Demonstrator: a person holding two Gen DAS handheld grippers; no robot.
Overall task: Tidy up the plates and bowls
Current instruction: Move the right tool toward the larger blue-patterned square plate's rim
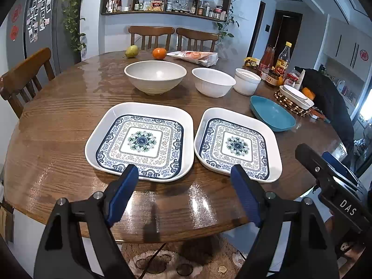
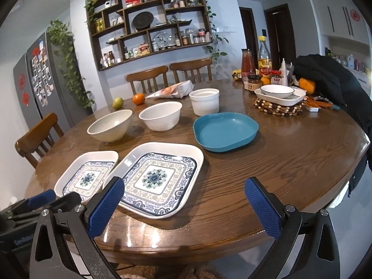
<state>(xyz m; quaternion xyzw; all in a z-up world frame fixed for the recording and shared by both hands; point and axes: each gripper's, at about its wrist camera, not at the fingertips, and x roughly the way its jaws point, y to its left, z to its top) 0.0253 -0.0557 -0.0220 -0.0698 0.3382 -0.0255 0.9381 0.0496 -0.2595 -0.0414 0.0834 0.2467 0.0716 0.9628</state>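
I am holding both grippers low over the near edge of a round wooden table, pointing them forward and down at the dishes.

The left gripper is hovering with its jaws well apart and nothing between them. Its blue fingertips are sitting in front of the near rims of two patterned square plates, not touching either.

The right gripper is standing wide too, and empty, just short of the table edge.

The left plate and the right plate are lying flat, side by side, almost rim to rim near me. They are a matching pair, so I am judging they belong stacked (one on the other).

Beyond them, three white bowls are standing upright in a row: a big bowl, a middle bowl and a small straight-sided bowl. The middle and small bowls are close, perhaps touching. Graded sizes suggest nesting.

A blue dish is resting to the right of the plates, apart from them.

Farther right, a shallow white bowl is sitting in a white dish on a beaded trivet, beside bottles and jars. A pear, an orange and a snack bag are lying at the far side.

Nothing is gathered yet. I am thinking my next move is taking a plate by its near rim.
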